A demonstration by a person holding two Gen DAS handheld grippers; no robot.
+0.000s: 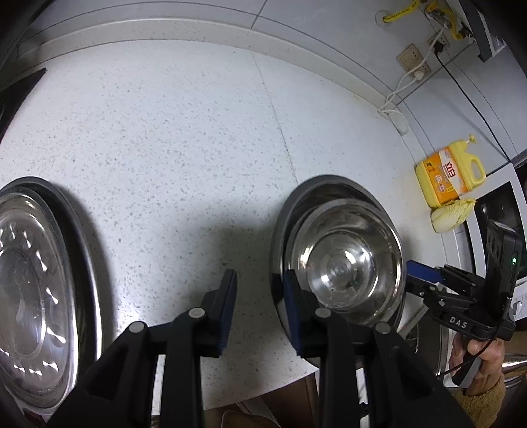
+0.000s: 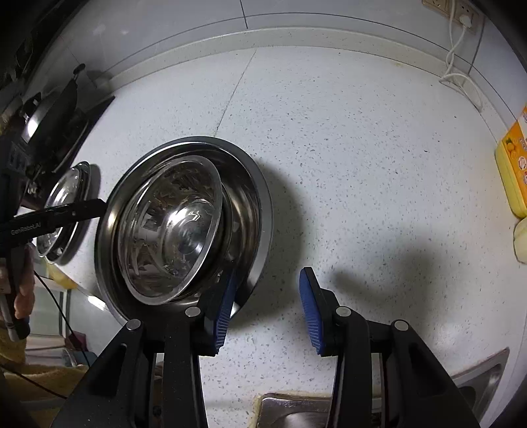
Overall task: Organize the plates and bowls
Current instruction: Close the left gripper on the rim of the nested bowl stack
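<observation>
- Currently, left gripper: jaws apart, empty, right pad beside the steel bowls.
- Right gripper: jaws apart, empty.
- Bowls nested on speckled counter; plates stacked apart.

A white speckled stone countertop meets a pale grey tiled wall; beige wall sockets hold a white cable.

A shiny steel bowl is nested, tilted, inside a larger steel bowl between the two grippers' jaws. A stack of steel plates is seen left of the left jaws.
</observation>
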